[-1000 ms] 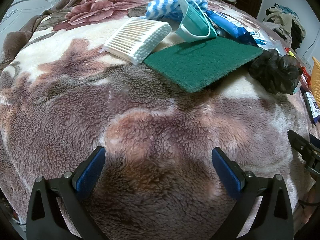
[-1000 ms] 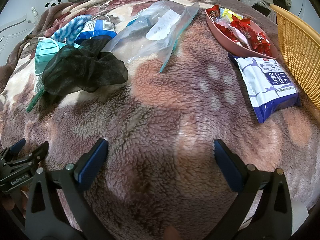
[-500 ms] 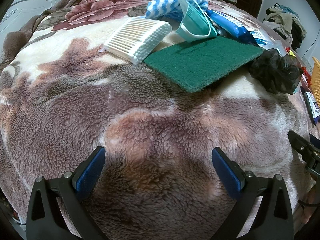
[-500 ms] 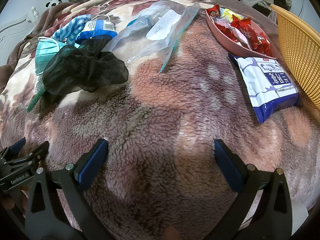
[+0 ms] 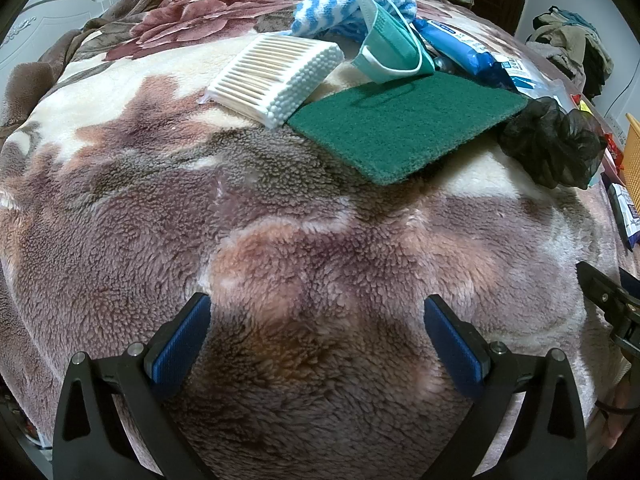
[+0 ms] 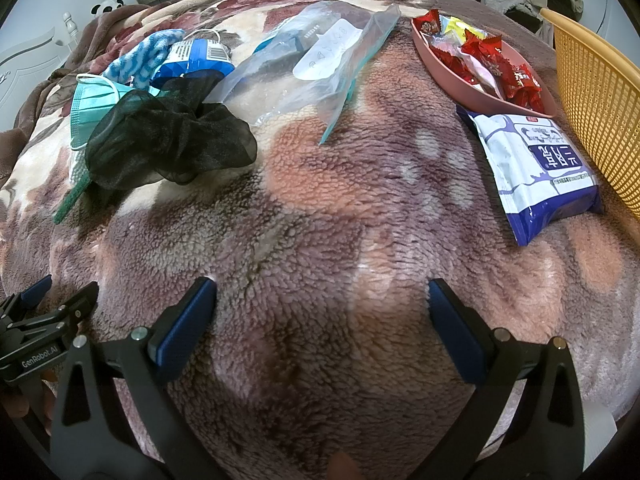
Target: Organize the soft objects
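On a fleece blanket lie a pack of cotton swabs (image 5: 276, 76), a green scouring pad (image 5: 404, 124), a teal face mask (image 5: 388, 52), a blue-striped cloth (image 5: 332, 12), a blue wipes pack (image 5: 460, 50) and a black mesh scrunchie (image 5: 552, 144). The scrunchie (image 6: 168, 140), the mask (image 6: 92, 108) and a clear zip bag (image 6: 316, 56) show in the right wrist view. My left gripper (image 5: 316, 344) is open and empty, well short of the pad. My right gripper (image 6: 320, 328) is open and empty over bare blanket.
A pink tray of wrapped sweets (image 6: 452, 68), a white and blue wipes packet (image 6: 536, 172) and an orange mesh basket (image 6: 600, 112) stand at the right. A headboard (image 5: 48, 12) is at the far left. Clothes are piled in the background (image 5: 568, 48).
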The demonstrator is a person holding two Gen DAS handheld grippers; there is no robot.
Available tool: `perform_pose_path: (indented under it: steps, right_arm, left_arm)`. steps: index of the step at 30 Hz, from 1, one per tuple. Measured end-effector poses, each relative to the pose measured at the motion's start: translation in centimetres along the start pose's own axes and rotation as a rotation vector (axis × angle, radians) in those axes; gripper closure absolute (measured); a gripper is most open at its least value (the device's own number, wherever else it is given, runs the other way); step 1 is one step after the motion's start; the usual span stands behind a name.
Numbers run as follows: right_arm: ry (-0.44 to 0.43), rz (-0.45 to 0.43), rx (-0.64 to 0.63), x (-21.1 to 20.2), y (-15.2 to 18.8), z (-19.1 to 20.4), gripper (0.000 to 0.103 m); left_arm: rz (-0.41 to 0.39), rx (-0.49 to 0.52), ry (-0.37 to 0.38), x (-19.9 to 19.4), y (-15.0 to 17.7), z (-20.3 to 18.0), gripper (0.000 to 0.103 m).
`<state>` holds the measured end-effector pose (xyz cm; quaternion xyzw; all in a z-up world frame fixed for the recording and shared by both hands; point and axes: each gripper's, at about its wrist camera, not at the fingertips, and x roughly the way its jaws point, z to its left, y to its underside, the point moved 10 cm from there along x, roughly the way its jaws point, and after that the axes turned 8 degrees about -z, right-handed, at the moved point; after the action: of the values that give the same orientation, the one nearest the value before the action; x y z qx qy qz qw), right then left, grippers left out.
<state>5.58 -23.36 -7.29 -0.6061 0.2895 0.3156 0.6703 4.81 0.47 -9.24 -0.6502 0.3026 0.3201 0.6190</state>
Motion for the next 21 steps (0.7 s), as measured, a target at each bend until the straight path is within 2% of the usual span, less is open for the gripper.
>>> perform_pose_path:
  steps: [21]
  right_arm:
    - [-0.007, 0.008, -0.011, -0.16, 0.04, 0.17, 0.0]
  left_arm:
    - [0.013, 0.007, -0.008, -0.13, -0.16, 0.06, 0.0]
